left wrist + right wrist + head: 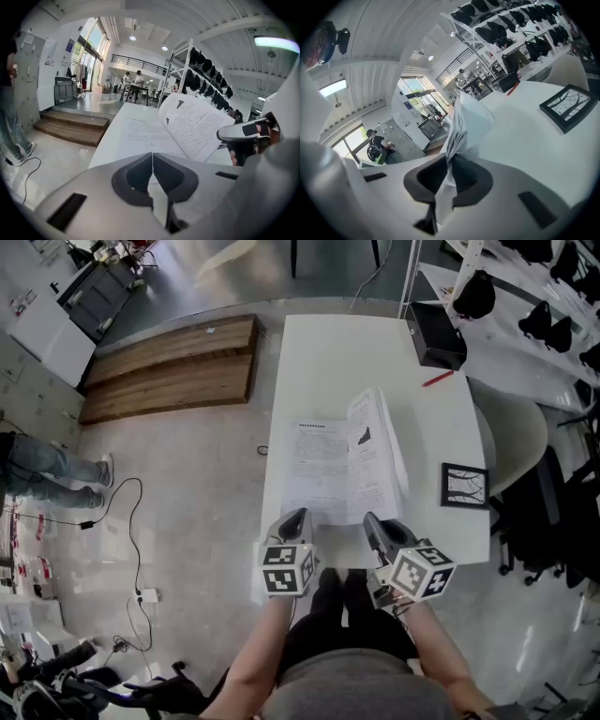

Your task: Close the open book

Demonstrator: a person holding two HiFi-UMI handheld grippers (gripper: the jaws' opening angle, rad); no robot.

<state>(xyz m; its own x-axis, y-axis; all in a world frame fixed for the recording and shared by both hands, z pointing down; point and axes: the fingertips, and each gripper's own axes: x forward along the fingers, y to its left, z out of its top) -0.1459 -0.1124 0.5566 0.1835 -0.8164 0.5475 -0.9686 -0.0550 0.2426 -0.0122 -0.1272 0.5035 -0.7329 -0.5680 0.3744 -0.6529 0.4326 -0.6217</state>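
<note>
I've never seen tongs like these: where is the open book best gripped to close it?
By the near edge of its right-hand pages, coming from the person's side. That stack arches off the table, leaving an edge to pinch; the left page lies flat. The right gripper is shut on those pages.

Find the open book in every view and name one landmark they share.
Head view: the open book lies mid-table, toward the near edge.
Left gripper view: centre right, its right-hand pages lifted, beyond the shut left tool.
Right gripper view: centre, its pages pinched in the right tool.
Shared landmark: the white table under the book.
</note>
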